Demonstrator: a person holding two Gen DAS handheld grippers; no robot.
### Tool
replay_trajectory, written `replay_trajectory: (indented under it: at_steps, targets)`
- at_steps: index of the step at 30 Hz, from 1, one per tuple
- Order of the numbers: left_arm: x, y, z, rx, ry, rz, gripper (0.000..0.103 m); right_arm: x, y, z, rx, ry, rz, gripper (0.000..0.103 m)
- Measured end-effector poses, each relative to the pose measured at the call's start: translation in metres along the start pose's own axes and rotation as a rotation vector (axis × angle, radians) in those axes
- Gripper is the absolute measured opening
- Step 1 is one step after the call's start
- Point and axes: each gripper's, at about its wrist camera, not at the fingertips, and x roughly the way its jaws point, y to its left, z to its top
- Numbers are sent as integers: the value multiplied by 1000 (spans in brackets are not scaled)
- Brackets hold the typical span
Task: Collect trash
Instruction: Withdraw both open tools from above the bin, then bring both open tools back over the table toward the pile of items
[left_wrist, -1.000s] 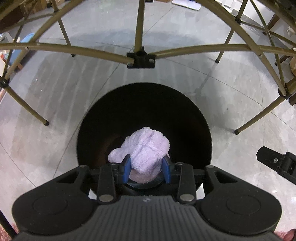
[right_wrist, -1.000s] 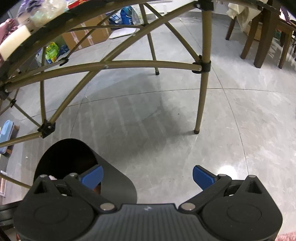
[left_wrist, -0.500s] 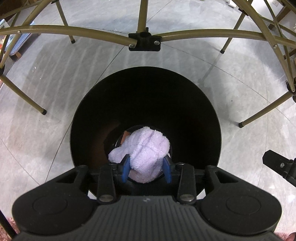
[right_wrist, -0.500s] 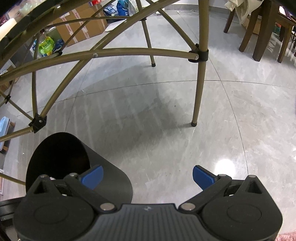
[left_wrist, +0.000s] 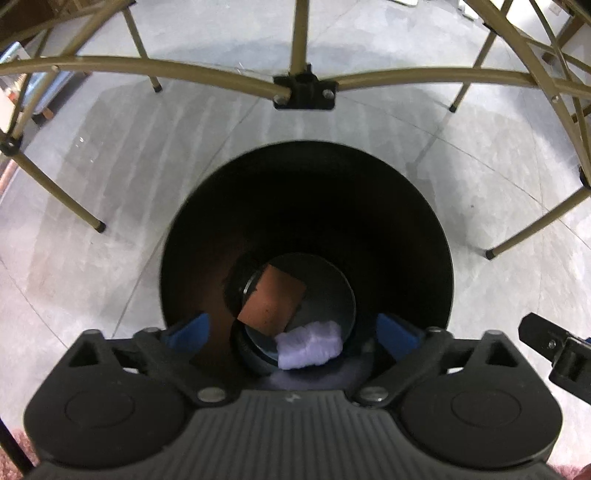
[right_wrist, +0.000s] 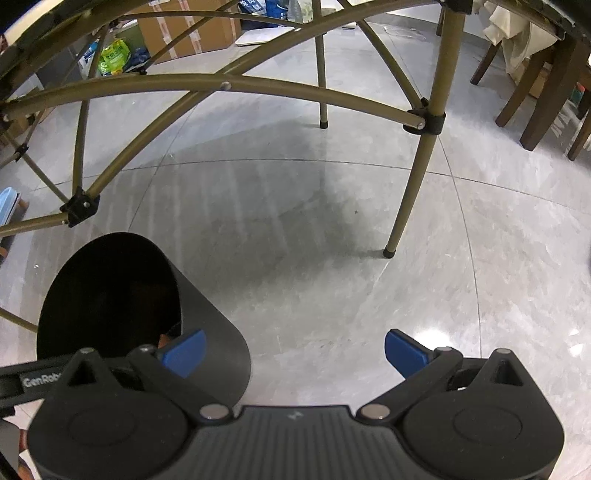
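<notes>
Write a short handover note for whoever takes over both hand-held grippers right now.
Left hand-held gripper: open, empty, above the black bin.
Right hand-held gripper: open, empty, over bare floor beside the bin.
In the bin: purple fluffy cloth at the bottom, next to a brown cardboard piece.
Done: cloth is binned.
Left: no other trash shows in these views; check elsewhere.

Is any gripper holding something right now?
No. The left gripper is open above the black bin, and the purple fluffy cloth lies at its bottom. The right gripper is open and empty.
</notes>
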Motion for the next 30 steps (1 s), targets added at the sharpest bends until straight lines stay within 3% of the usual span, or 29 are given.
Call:
replay_trajectory:
  at_steps: [15,21,30]
  targets:
    - [-9,4,0,1,-25,-22,102,-5,-1,-1,-8,-8,10,103]
    - [-32,9,1,-20,-119,-27,102,-15,1,1,-3,-41,37,103]
    - [-82,20,3,-43,-322,-45,103,-43,1,8,15,-132,89,103]
